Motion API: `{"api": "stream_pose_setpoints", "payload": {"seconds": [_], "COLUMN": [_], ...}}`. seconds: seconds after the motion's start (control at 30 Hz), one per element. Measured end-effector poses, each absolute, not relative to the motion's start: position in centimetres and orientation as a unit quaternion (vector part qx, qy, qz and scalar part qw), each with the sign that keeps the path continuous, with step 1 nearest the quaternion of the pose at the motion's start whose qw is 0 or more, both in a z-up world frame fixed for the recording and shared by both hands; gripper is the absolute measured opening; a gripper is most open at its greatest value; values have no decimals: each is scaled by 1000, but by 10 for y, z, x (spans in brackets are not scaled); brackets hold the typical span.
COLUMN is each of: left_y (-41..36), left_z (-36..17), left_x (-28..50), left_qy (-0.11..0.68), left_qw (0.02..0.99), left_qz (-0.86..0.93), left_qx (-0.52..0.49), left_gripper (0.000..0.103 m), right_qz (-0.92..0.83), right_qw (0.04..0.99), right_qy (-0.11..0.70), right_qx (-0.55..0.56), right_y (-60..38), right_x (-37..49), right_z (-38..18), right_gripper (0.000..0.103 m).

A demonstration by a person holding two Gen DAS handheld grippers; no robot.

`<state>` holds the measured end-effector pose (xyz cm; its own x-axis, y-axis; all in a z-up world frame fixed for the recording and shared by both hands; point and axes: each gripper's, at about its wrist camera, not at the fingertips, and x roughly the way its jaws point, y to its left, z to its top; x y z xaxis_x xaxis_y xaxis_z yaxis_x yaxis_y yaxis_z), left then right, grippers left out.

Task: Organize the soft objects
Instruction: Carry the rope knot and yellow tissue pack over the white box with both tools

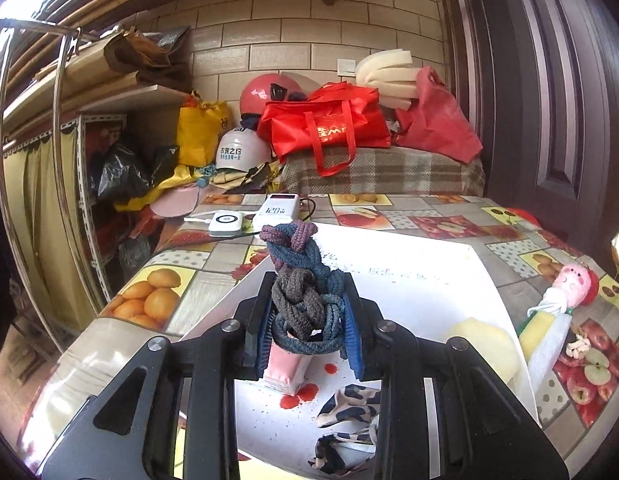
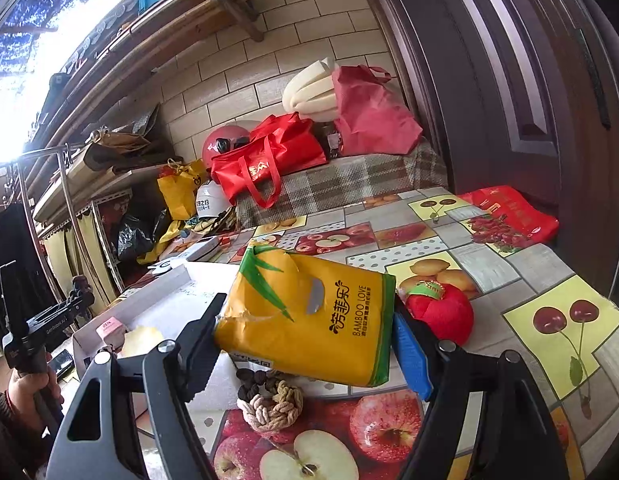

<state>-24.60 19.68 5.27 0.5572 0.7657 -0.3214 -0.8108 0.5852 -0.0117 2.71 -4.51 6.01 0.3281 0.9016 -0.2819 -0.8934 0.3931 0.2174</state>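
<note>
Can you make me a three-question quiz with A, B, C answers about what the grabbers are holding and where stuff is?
1. Where is the small pink packet?
A. inside the white tray
B. on the plaid blanket
C. inside the red bag

2. What colour is the tissue pack between the right gripper's jaws?
A. blue
B. yellow with green leaves
C. white

3. What is the left gripper doing?
A. hanging open with nothing in it
B. squeezing a helmet
C. shut on a bundle of blue, grey and purple braided cord

Answers:
1. A, the packet sits on the floor of the white tray, below the left gripper.
2. B, the wrapper is yellow with green bamboo leaves.
3. C, both jaws press the cord bundle's sides.
</note>
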Motion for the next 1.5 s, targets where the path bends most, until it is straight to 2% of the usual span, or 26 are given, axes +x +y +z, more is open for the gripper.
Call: {"api": "stream_pose_setpoints", "payload": {"seconds": [0.73,1.07,1.2,1.5], "left_y": [210,210,211,213], "left_z": [54,54,54,53], "left_x": [-256,-256,-257,-253], "left_qy": [133,133,132,136], "left_qw": [879,879,879,876], "left_qz": [445,445,444,444], "left_qx": [-106,-107,-110,-132], "left_gripper": [29,30,30,30], "right_qz": [661,704,714,661], "right_qw": [724,660,629,680], "right_qy": [146,178,217,198], "right_qx": [-132,-193,-218,-249], "right_y": [33,69,90,128], "right_x": [-87,-126,-133,-120], "right_z": [53,40,32,28], "right_gripper": [76,76,75,75]}}
